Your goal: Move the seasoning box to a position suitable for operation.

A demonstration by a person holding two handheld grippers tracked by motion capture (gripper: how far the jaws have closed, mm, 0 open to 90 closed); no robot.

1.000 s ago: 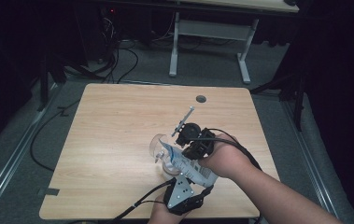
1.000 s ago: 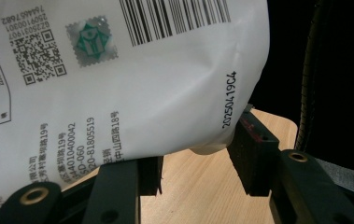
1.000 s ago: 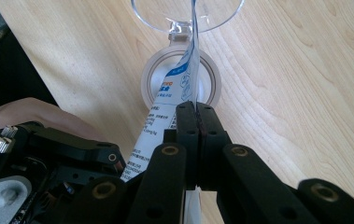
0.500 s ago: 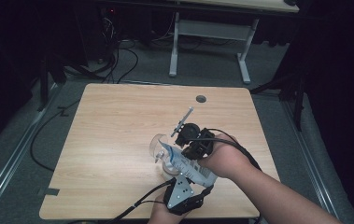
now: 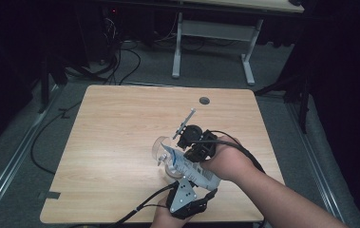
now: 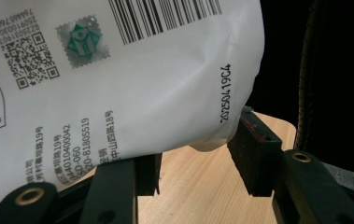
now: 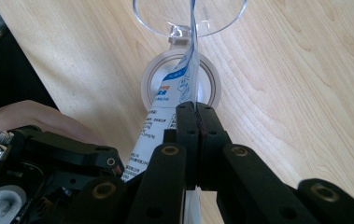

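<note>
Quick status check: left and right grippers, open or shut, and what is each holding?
Left gripper: open, white pouch between the jaws.
Right gripper: shut on the white pouch.

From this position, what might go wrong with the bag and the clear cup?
1. The right gripper pinches only a thin edge of the white bag, so the bag may slip out.
2. The left gripper fingers stand beside the bag's bottom without clearly pressing it, so the bag could sag or swing.
3. The clear cup looks light; the bag's tip may push it over.
</note>
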